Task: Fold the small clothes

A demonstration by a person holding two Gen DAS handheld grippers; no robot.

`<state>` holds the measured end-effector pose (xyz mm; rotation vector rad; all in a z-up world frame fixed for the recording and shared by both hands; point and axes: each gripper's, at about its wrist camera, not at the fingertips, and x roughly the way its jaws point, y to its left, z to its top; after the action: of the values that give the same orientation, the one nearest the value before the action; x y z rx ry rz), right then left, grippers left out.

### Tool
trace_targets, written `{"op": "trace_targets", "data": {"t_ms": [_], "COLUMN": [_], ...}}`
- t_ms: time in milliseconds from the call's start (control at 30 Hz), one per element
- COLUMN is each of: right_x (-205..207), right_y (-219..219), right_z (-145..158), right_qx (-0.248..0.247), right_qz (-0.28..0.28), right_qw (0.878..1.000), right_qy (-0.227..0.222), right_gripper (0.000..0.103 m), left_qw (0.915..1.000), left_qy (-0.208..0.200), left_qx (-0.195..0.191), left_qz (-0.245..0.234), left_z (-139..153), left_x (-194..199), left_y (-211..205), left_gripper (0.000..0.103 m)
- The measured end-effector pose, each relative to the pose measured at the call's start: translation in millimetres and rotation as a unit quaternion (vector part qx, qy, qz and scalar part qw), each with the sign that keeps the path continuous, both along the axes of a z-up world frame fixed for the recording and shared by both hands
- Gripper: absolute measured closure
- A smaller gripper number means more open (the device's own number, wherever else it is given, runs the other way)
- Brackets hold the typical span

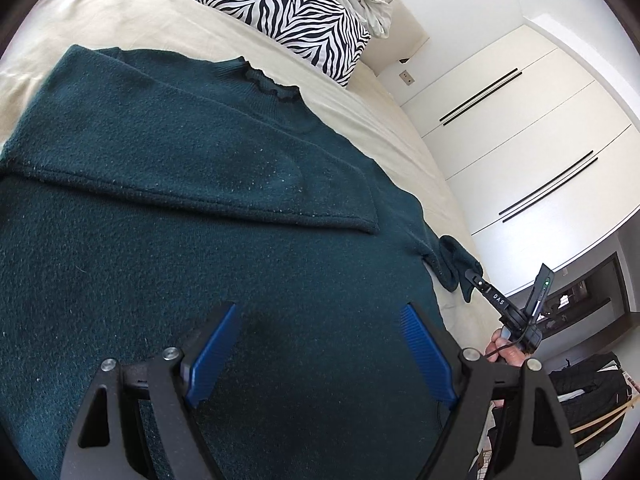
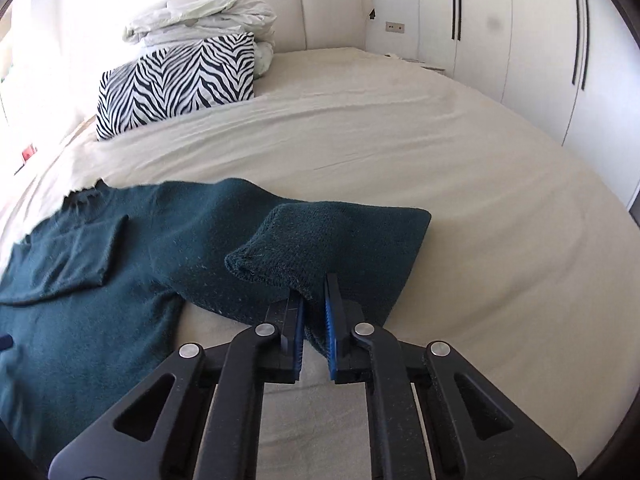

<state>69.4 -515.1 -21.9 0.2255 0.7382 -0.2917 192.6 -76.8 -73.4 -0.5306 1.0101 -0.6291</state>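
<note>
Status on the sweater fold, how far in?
Done: one sleeve already lies folded across the green sweater, spread flat on the bed. In hand: the right gripper is shut on the other sleeve's cuff, which looks ready to fold in. The left gripper is open above the body. Left: that sleeve, then the body folds.

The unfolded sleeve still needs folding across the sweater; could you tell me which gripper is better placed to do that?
Right. The right gripper is shut on the sleeve cuff, while the left gripper hovers open over the sweater body, holding nothing.
</note>
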Motion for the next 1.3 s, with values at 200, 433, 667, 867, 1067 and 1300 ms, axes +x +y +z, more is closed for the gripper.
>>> {"op": "trace_targets", "data": {"t_ms": [200,433,667,867,1067,1300], "right_x": [-17,-13,-1,4,-14,-17], "right_y": [11,77,183,218,138,79], "right_z": [29,12,23,44,45,-18], "right_qx": [0.177,0.365,0.053,0.05,0.196,0.372], "right_qz": [0.043,0.124,0.201,0.288,0.155,0.041], "right_qw": [0.978,0.916,0.978,0.956,0.964,0.924], "right_qy": [-0.096,-0.108,-0.011,-0.015,-0.092,-0.078], "right_gripper": [0.096,0.096,0.096,0.083,0.022,0.027], "left_qw": [0.9992,0.9901,0.9896,0.9889,0.9934,0.9986], "left_qy": [0.013,0.046,0.051,0.065,0.042,-0.049], "left_qx": [-0.037,-0.132,-0.135,-0.133,-0.106,0.014], "left_qz": [0.002,0.003,-0.004,0.009,0.01,-0.01], "left_z": [4,7,1,-12,-5,12], "left_x": [5,18,12,9,8,24], "left_y": [-3,-5,-7,-1,3,-29], "left_gripper": [0.018,0.01,0.009,0.009,0.009,0.008]}}
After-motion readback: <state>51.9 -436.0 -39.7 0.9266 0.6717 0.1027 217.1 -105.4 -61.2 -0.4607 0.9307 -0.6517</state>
